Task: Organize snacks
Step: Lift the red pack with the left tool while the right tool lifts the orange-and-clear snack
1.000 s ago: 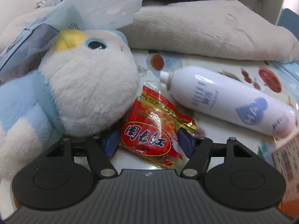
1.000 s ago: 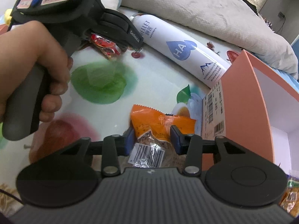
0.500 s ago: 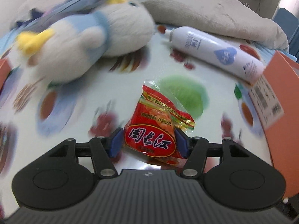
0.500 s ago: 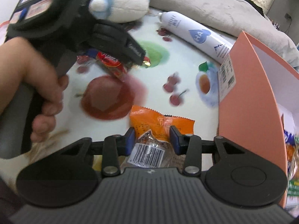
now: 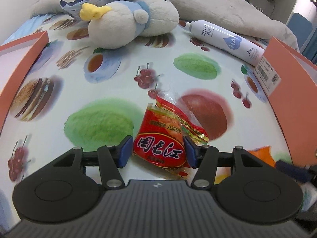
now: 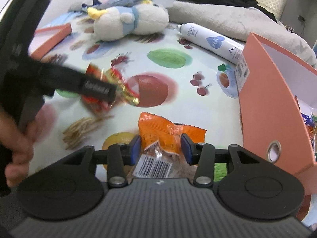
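**Item 1: red snack packet** (image 5: 160, 148). It is gripped between the blue pads of the left tongs (image 5: 158, 151), which have just been closing and are clenched on it. It is carried above the table (image 5: 198, 103), over a printed apple. The left tongs are pointed steeply down at the table. In the right wrist view the person's left hand (image 6: 15, 144) is seen wrapped around the black handle. It is badly blurred, so the fingers cannot be told apart.

**Item 2: orange snack packet** (image 6: 168, 132). It lies between the pads of the right tongs (image 6: 160, 148), barcode end nearest the camera. These tongs have just been opening and are released, with a sliver of space left at each pad. They are angled downward, just beside the orange box (image 6: 267, 107). Whether the packet rests on the table cannot be told. The right hand itself is not shown.

**Surroundings.**
- Orange box: more packets are glimpsed inside it, cut off at the frame edge.
- White spray bottle (image 5: 223, 39): laid on its side, its base against the box.
- Plush toy (image 5: 128, 23): lying farther back.
- Orange tray (image 5: 17, 59): at the left edge, partly cropped.
- Grey blanket (image 5: 227, 13): heaped behind everything.
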`<state>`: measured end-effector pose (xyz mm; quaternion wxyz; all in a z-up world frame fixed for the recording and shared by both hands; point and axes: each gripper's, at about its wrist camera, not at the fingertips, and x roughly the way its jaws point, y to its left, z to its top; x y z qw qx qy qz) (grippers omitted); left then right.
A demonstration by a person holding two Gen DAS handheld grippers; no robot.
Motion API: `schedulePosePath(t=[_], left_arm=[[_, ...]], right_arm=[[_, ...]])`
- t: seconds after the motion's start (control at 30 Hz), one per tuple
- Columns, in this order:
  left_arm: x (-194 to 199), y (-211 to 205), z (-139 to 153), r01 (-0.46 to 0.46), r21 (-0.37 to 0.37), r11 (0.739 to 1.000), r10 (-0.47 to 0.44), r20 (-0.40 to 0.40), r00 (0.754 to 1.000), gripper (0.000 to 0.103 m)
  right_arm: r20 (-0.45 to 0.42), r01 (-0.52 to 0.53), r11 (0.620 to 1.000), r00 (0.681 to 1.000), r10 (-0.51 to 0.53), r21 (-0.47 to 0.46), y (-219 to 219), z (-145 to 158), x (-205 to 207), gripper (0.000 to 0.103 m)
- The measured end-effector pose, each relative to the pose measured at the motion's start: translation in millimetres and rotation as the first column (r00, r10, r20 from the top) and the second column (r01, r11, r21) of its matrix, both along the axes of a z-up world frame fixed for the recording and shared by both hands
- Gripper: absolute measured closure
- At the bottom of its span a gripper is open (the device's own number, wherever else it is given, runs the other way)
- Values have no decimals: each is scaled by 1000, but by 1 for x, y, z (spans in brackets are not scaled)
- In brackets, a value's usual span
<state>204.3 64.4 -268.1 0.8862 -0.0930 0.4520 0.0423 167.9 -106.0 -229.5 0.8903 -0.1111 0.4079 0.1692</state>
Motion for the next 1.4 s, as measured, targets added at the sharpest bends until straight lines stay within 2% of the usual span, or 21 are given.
schedulePosePath(t=[0.03,0.07,0.1,0.17,0.33,0.4,0.57,0.67,0.73,0.83,0.93,1.07,1.2,1.3,1.33,1.4], left_arm=[[-4,0,1,0,-6,1000,0,2,1000,43],[-8,0,2,-1,-10,1000,1,4,1000,43],[-12,1,3,-1,-14,1000,1,4,1000,46],[-19,3,4,1,-24,1000,-1,4,1000,49],[-28,5,4,10,-40,999,-10,4,1000,52],[-29,5,4,15,-45,999,-15,3,1000,53],[-30,2,5,74,-49,996,-74,-9,997,51],[-30,1,6,119,-55,991,-120,-18,993,39],[-32,1,6,137,-62,989,-139,-27,990,22],[-34,2,5,157,-60,986,-160,-39,986,12],[-37,2,5,175,-65,983,-178,-44,983,10],[-37,-7,5,251,-10,968,-251,-50,967,9],[-40,-21,5,347,86,934,-344,-39,938,10],[-40,-31,0,400,141,906,-396,-53,917,14],[-40,-34,-2,408,152,900,-404,-53,913,15],[-39,-34,-3,397,148,906,-396,-39,917,19]], right_arm=[[7,12,1000,1000,-12,16,-3,2,-1,26],[18,26,999,999,-26,28,-6,3,-3,16],[28,36,999,999,-37,34,-9,3,-5,15],[16,71,997,997,-72,34,-16,0,-5,15],[-73,187,974,981,-179,126,-36,-9,0,15],[-89,176,974,982,-165,141,-36,-14,1,15],[-61,150,984,988,-144,101,-32,-25,5,15],[-49,137,985,990,-132,108,-35,-28,5,16],[-42,124,986,992,-120,112,-36,-28,4,17],[-43,126,984,992,-121,127,-39,-26,2,18],[-44,121,983,992,-116,138,-42,-24,0,18],[-43,123,983,992,-118,139,-44,-21,-1,19],[-48,120,985,992,-115,121,-41,-20,-3,21],[-56,123,985,992,-117,122,-41,-21,-3,22],[-58,126,985,991,-119,121,-41,-21,-3,24],[-56,126,985,991,-120,115,-40,-21,-4,24]])
